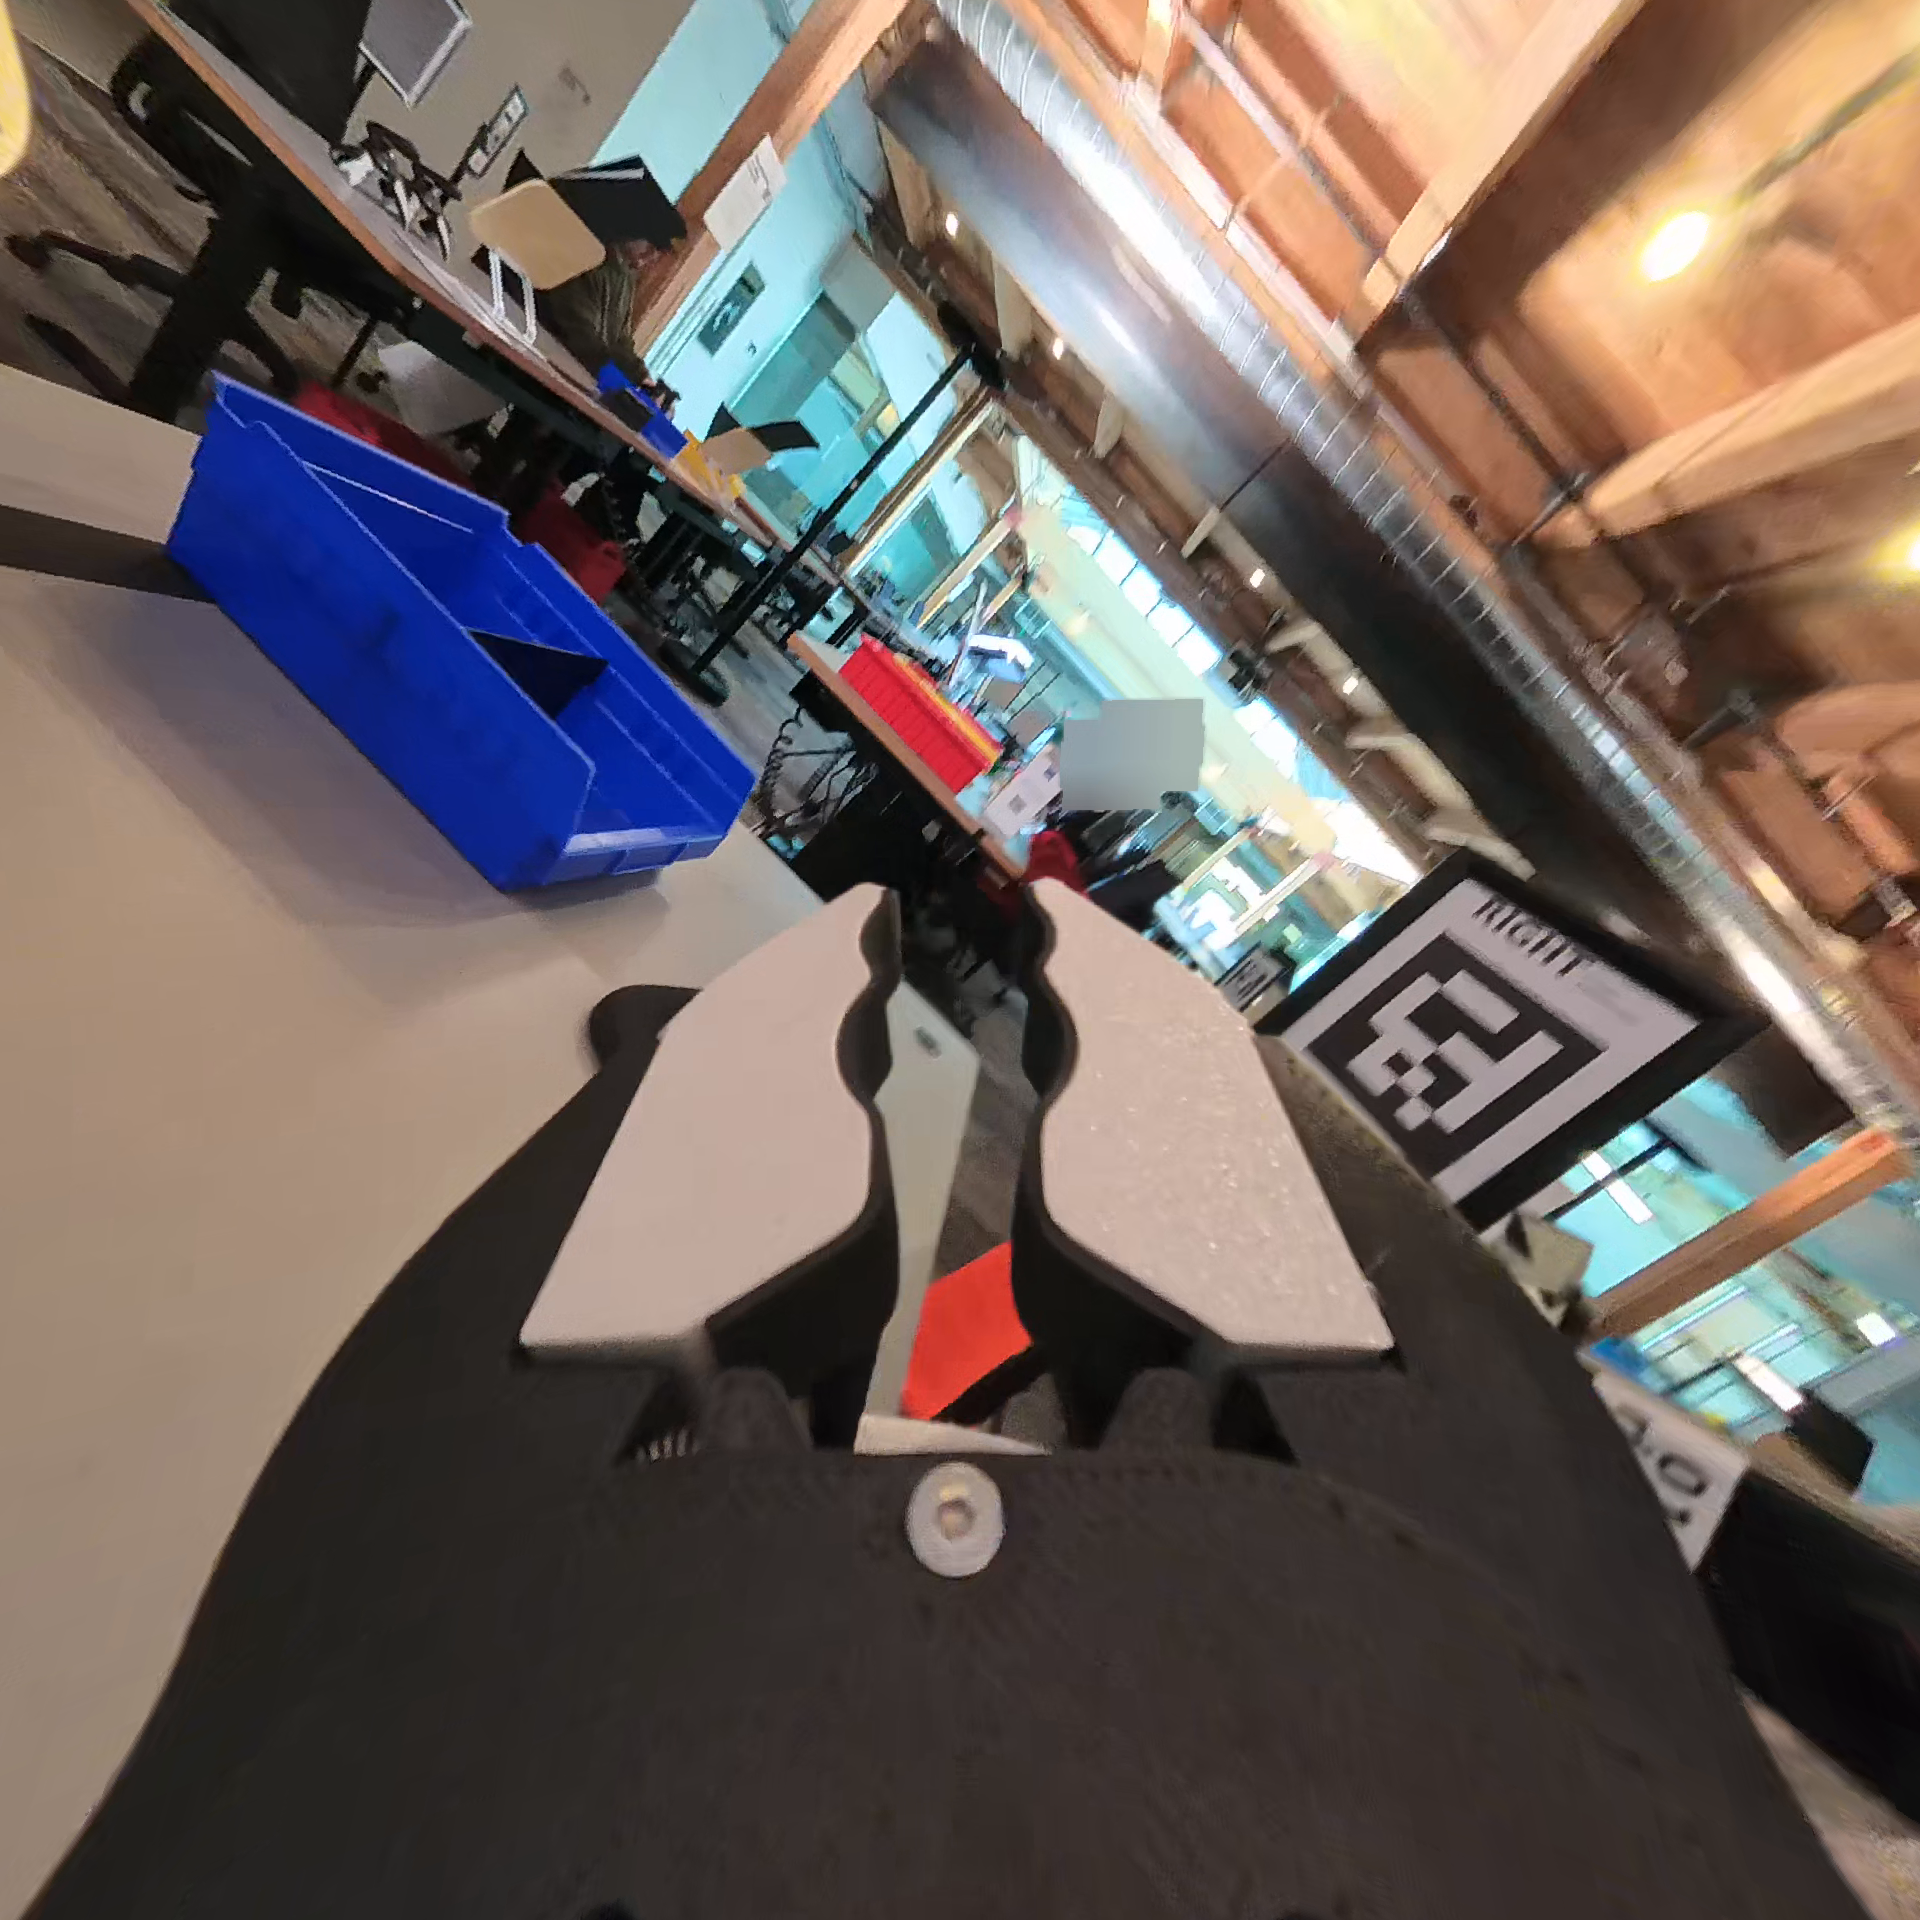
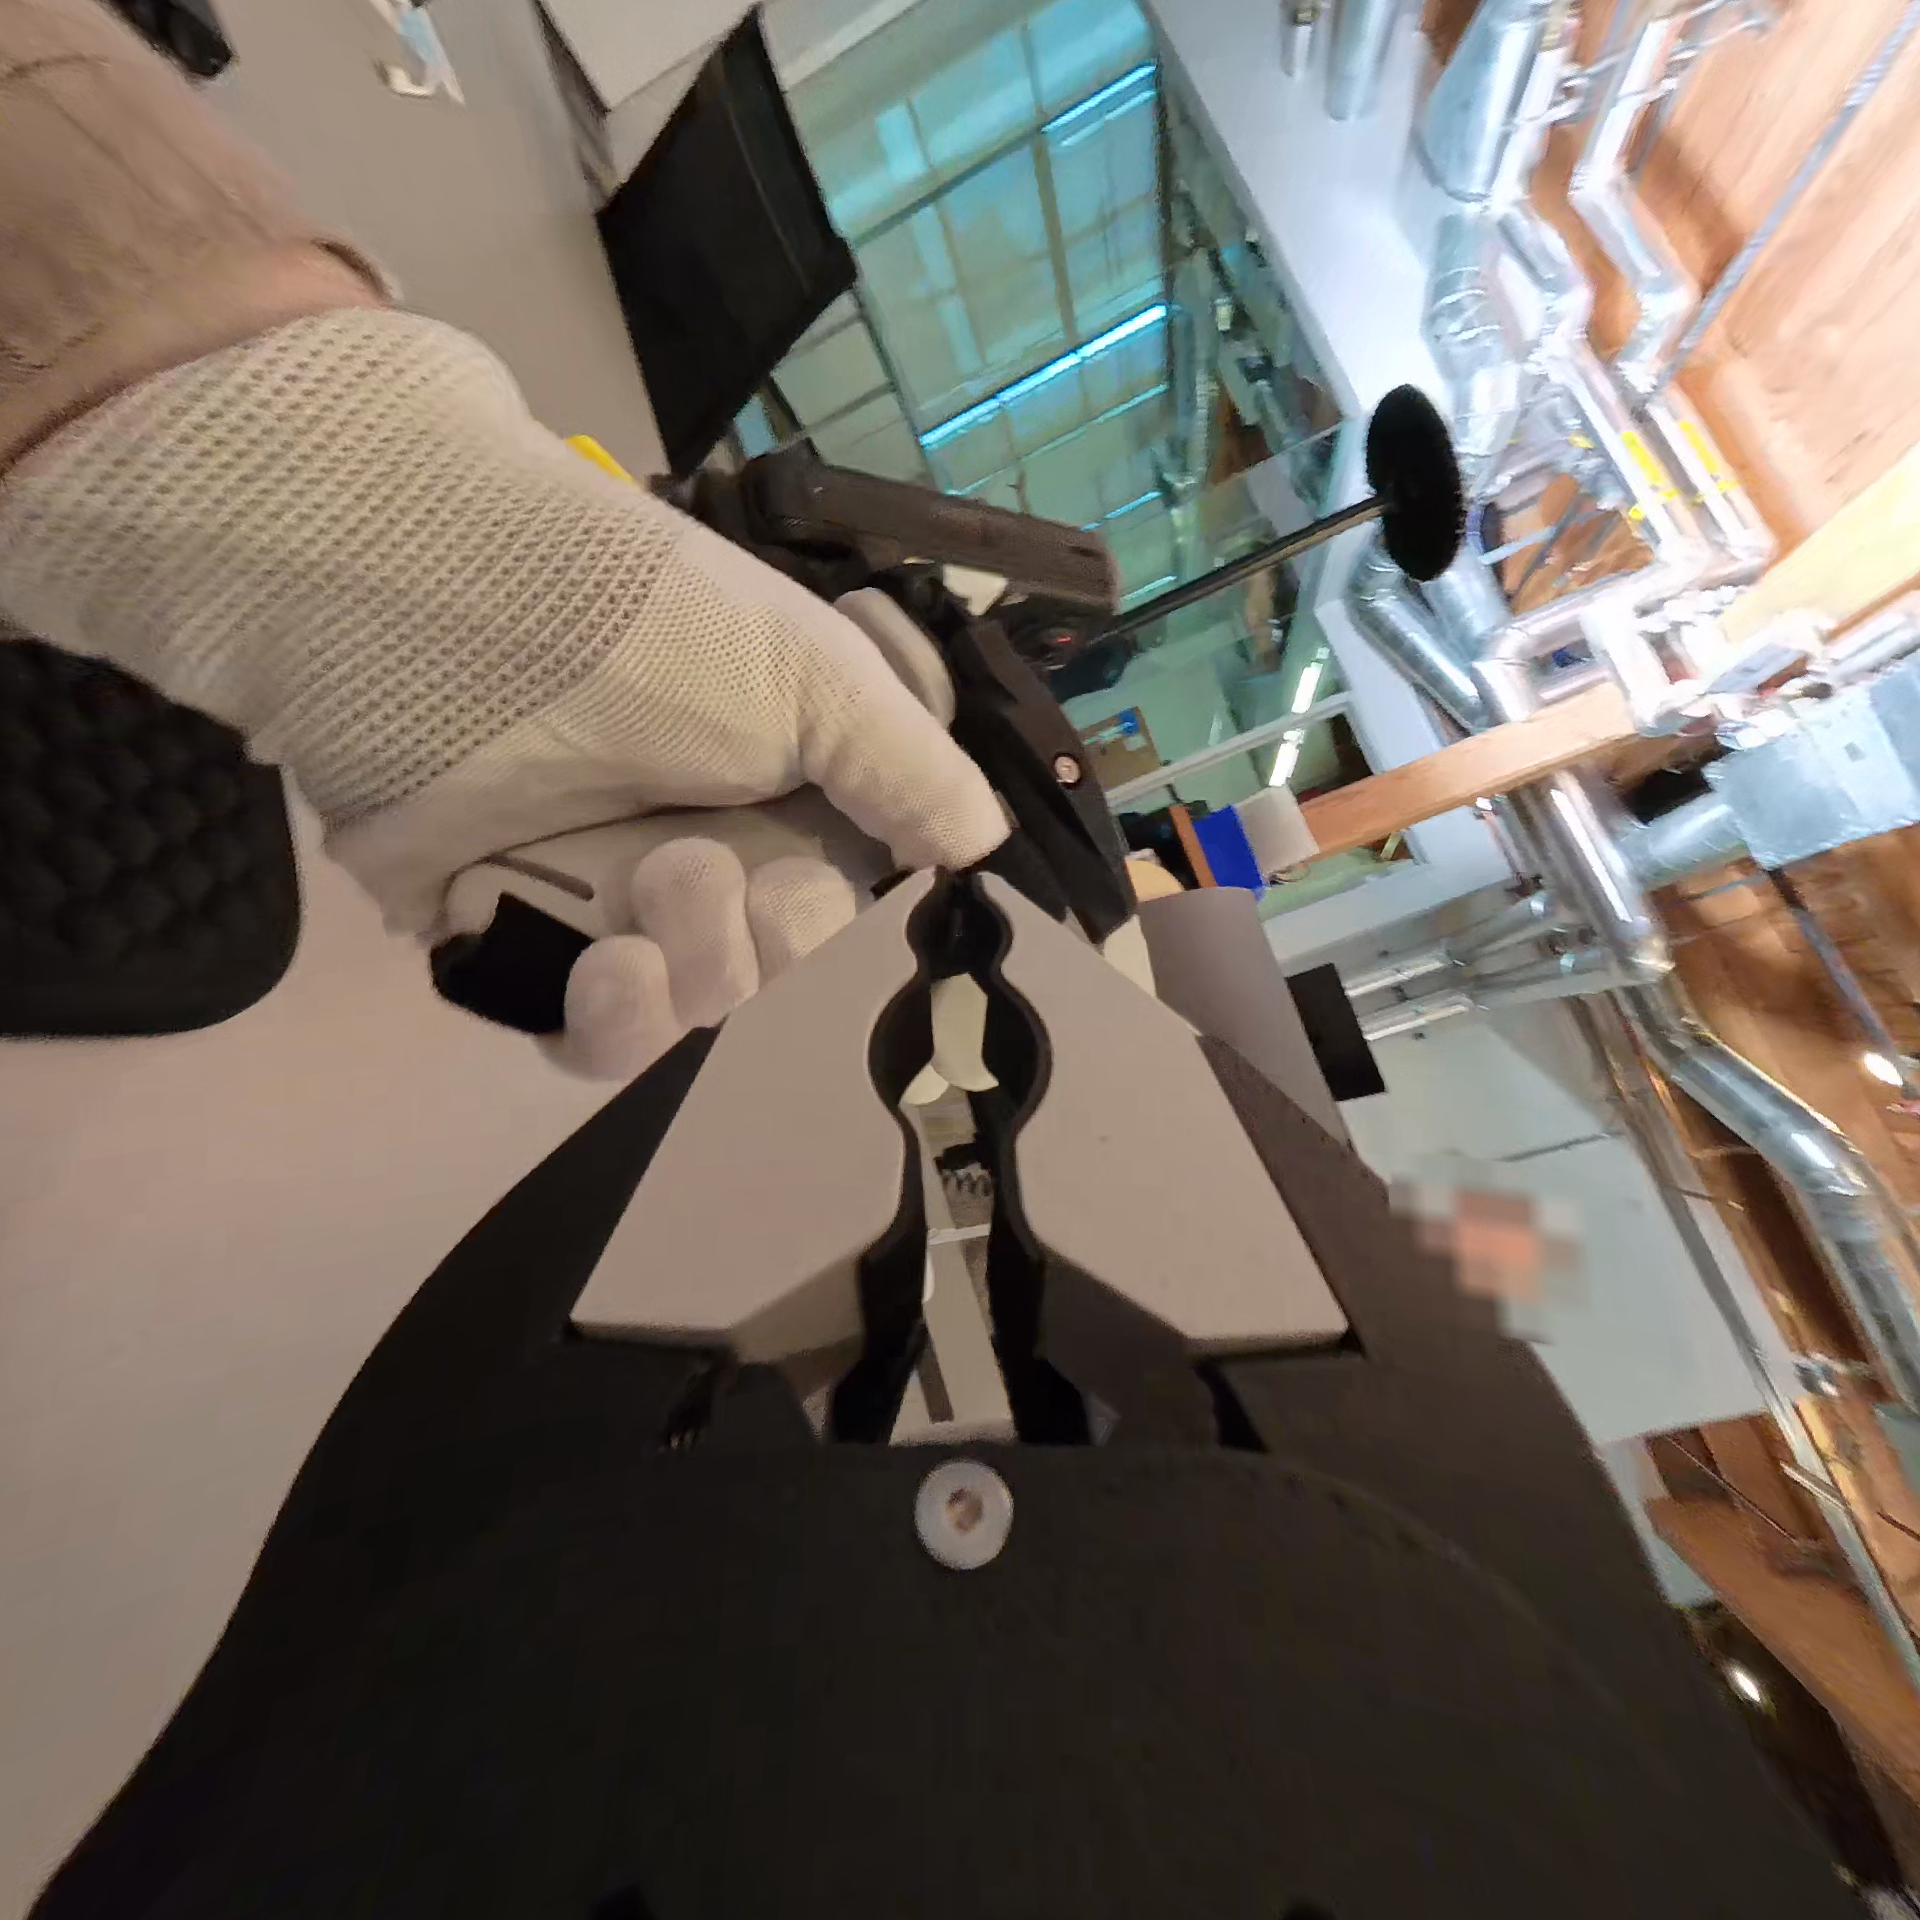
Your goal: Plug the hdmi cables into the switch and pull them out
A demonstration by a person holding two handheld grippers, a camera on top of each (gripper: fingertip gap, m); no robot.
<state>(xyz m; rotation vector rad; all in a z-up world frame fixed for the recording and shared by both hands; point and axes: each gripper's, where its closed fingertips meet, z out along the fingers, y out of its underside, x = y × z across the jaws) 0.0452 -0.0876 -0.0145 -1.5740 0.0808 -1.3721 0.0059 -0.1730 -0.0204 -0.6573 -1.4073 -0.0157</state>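
Observation:
No HDMI cable and no switch show in either view. My left gripper [image 1: 961, 899] is tilted above the beige table [image 1: 208, 1039]; its jaws stand a little apart with nothing between them. My right gripper [image 2: 954, 883] has its fingertips touching and nothing visible between them. Right in front of it, a white-gloved hand [image 2: 582, 665] holds the black body of the left gripper [image 2: 1023, 769], whose fingers are hidden behind my right gripper. The right gripper's black-and-white marker tag [image 1: 1475, 1049] shows at the right of the left wrist view.
A blue plastic bin [image 1: 436, 644] with dividers lies on the table ahead and left of the left gripper. Beyond the table edge are other desks, a red bin [image 1: 914, 707] and chairs. A black monitor [image 2: 727, 239] and ceiling ducts fill the right wrist view. Some 9 cm of space lies between my two pairs of fingers.

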